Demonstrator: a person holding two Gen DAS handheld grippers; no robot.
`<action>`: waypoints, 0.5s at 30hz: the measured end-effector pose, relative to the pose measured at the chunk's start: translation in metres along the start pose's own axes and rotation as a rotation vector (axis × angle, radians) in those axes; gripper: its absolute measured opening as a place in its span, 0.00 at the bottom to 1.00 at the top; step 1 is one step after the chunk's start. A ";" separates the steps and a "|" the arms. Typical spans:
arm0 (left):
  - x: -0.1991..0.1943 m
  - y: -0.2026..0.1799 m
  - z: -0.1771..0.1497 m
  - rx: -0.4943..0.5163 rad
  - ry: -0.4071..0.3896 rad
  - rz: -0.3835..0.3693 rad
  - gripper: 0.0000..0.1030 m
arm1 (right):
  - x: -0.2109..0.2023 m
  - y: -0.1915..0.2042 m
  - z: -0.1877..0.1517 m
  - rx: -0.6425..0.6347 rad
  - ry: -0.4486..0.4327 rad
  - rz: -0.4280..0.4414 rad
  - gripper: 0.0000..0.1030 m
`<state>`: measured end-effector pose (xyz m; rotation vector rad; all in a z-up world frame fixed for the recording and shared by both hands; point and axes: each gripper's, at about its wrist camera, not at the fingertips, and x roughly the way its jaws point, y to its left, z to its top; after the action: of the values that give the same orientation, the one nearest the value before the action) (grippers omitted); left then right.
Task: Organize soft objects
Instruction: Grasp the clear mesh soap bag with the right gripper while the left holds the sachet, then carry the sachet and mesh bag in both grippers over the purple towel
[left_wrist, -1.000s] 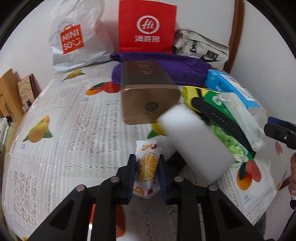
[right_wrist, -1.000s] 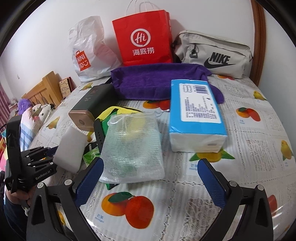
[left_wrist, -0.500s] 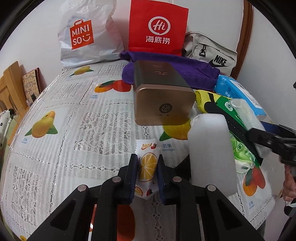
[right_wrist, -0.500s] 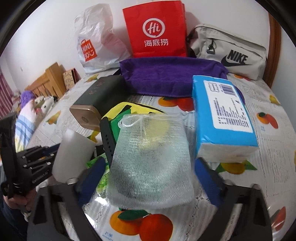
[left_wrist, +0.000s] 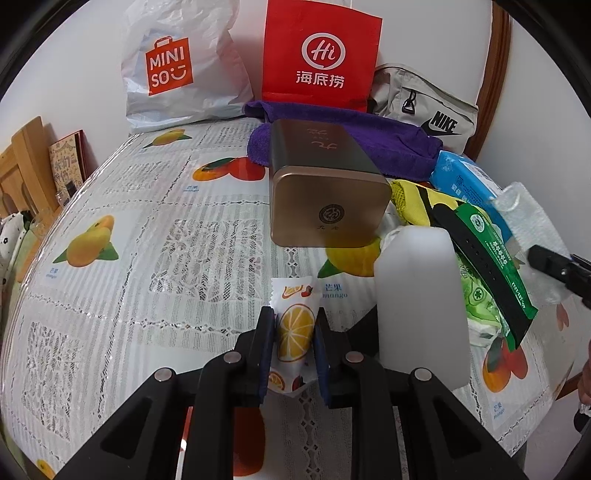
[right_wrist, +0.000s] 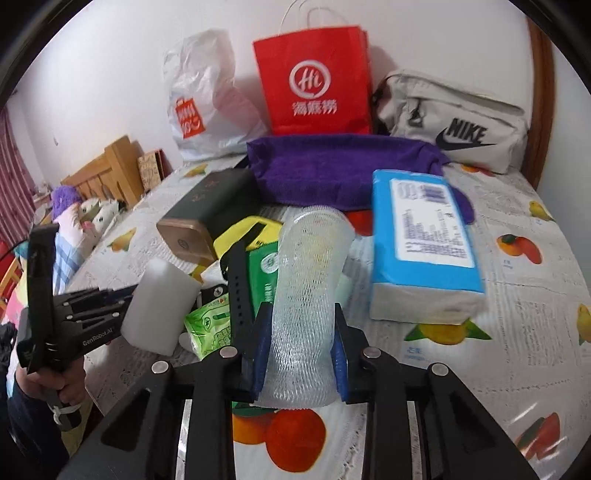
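Observation:
My left gripper (left_wrist: 294, 328) is shut on a small white sachet (left_wrist: 294, 325) printed with an orange slice, held above the table. A white foam block (left_wrist: 421, 306) stands just right of it; it also shows in the right wrist view (right_wrist: 159, 306). My right gripper (right_wrist: 301, 354) is shut on a clear foam mesh sleeve (right_wrist: 308, 288), squeezing it into a curved tube. The left gripper body (right_wrist: 74, 317) shows at the left of the right wrist view. The mesh sleeve (left_wrist: 532, 229) and the right gripper's tip show at the right edge of the left wrist view.
A gold and dark tin box (left_wrist: 325, 192), purple towel (right_wrist: 343, 166), blue tissue pack (right_wrist: 421, 240), green wipes packets (left_wrist: 484, 295), black strap (right_wrist: 238, 280) and yellow cloth (right_wrist: 243, 236) crowd the fruit-print tablecloth (left_wrist: 147, 240). Red bag (left_wrist: 321, 55), Miniso bag (left_wrist: 173, 70) and Nike pouch (right_wrist: 454, 122) line the back.
My right gripper has moved in and shut on the mesh sleeve, bending it into a tube. The left gripper still holds the sachet; the white foam block now stands upright beside it.

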<state>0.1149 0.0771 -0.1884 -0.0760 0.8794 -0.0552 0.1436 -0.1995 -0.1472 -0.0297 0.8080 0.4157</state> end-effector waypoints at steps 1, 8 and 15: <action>0.000 0.000 0.000 -0.003 0.000 0.001 0.19 | -0.003 -0.002 -0.001 0.006 -0.004 0.007 0.23; -0.002 0.000 -0.001 -0.018 0.001 0.011 0.18 | -0.019 -0.021 -0.019 0.021 -0.007 -0.012 0.18; -0.006 0.002 0.002 -0.027 -0.004 0.028 0.13 | -0.014 -0.045 -0.046 0.081 0.038 -0.021 0.09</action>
<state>0.1124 0.0793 -0.1828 -0.0893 0.8775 -0.0170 0.1199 -0.2545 -0.1754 0.0292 0.8606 0.3628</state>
